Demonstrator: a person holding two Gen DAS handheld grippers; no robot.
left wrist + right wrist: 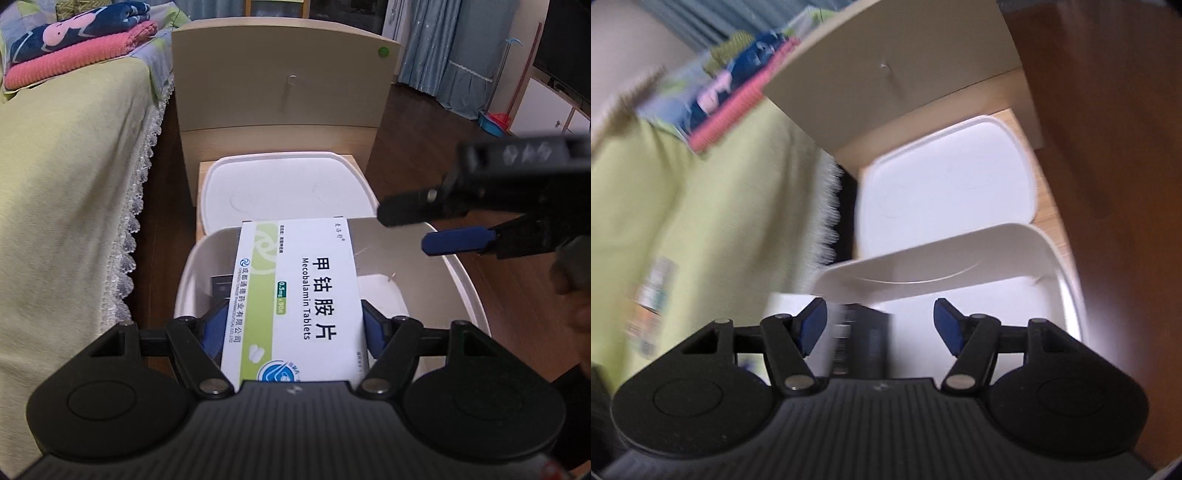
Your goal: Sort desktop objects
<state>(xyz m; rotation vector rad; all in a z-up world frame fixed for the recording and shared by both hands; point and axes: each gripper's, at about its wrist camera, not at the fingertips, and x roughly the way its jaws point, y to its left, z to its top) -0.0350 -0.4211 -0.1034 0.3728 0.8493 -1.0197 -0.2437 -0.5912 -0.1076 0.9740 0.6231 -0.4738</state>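
My left tongs (291, 328) are clamped across the width of a Mecobalamin tablet box (299, 295), blue pads on its two long side walls, and I hold it tilted over the open white plastic bin (469, 284) with its far end above the bin's back rim. It is a light, thin cardboard carton — stiff along the edges, soft in the broad printed face — so I keep the squeeze on the narrow sides near the middle, where the folds resist, and never on the flat panel, which would buckle. The glossy print may let it slip if I loosen too early.

My right tongs (881, 325) stand apart with nothing pressed between the pads; in the left view they hang over the bin's right side (413, 229). Their own view is badly blurred, but a dark box (871, 339) seems to stand inside the bin below them.

The bin is smooth, round-cornered moulded plastic; its matching lid (288, 184) lies flat behind it on the pale wood-grain worktop (201, 177), under a raised beige panel (280, 77). To the left, a bed (66, 184) with a lace-edged green cover carries folded blankets (74, 40).
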